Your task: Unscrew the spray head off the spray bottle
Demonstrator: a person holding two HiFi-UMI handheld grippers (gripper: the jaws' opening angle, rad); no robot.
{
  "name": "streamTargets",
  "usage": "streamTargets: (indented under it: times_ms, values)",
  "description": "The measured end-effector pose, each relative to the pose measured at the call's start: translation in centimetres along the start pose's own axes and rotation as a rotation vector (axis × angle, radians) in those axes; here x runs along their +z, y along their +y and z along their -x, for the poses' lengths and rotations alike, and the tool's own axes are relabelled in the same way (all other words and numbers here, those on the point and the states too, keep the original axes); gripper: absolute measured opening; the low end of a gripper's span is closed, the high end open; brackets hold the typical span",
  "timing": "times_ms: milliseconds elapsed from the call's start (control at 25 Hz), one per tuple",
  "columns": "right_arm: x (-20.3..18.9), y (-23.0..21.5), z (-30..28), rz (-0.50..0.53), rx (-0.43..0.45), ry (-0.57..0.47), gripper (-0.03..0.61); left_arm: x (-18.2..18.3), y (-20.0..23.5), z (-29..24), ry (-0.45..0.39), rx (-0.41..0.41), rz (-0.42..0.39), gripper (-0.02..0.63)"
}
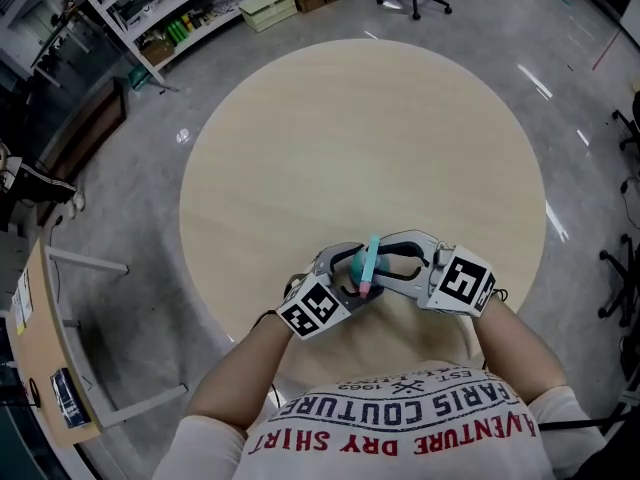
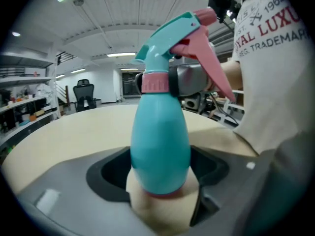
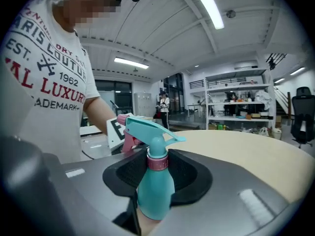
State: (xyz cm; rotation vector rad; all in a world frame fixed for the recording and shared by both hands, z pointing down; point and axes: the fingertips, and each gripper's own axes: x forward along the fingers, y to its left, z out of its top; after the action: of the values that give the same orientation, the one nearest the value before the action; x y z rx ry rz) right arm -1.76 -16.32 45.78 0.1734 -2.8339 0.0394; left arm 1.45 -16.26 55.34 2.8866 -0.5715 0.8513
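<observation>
Bottle: teal plastic spray bottle point(image 2: 160, 146), upright.
Left gripper point(image 2: 160, 183): fingers clamp the bottle's lower body.
Right gripper point(image 3: 157, 173): fingers closed around pink collar point(image 2: 155, 82) below spray head point(image 2: 179, 31).

Left gripper point(image 2: 160, 173) clamped on the lower body of the spray bottle point(image 2: 160, 132), one jaw each side. Right gripper point(image 3: 155, 173) faces it, jaws closed round the pink collar point(image 3: 158, 162). Forearms point(image 1: 240, 368) bare, converging, grippers nearly tip to tip, angled slightly down.
</observation>
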Motion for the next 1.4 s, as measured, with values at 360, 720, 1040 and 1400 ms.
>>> streamTargets:
  times_ms: [360, 720, 1040, 1400]
  values:
    - [0.3, 0.6, -0.3, -0.041, 0.154, -0.003, 0.143, -0.3, -0.7, 0.8, 0.054, -0.217, -0.107, 0.367]
    - [0.6, -1.2, 3.6, -0.19, -0.086, -0.125, 0.235, -0.6, 1.8, 0.6, -0.003, 0.124, 0.113, 0.367]
    - [1.8, -1.8, 2.8, -0.269, -0.259, -0.248, 0.311, -0.1, 3.8, 0.1, -0.005, 0.408, 0.366, 0.367]
    - [1.4, -1.2, 2.1, -0.183, -0.286, -0.144, 0.307, 0.2, 3.2, -0.1, 0.015, 0.43, 0.321, 0.367]
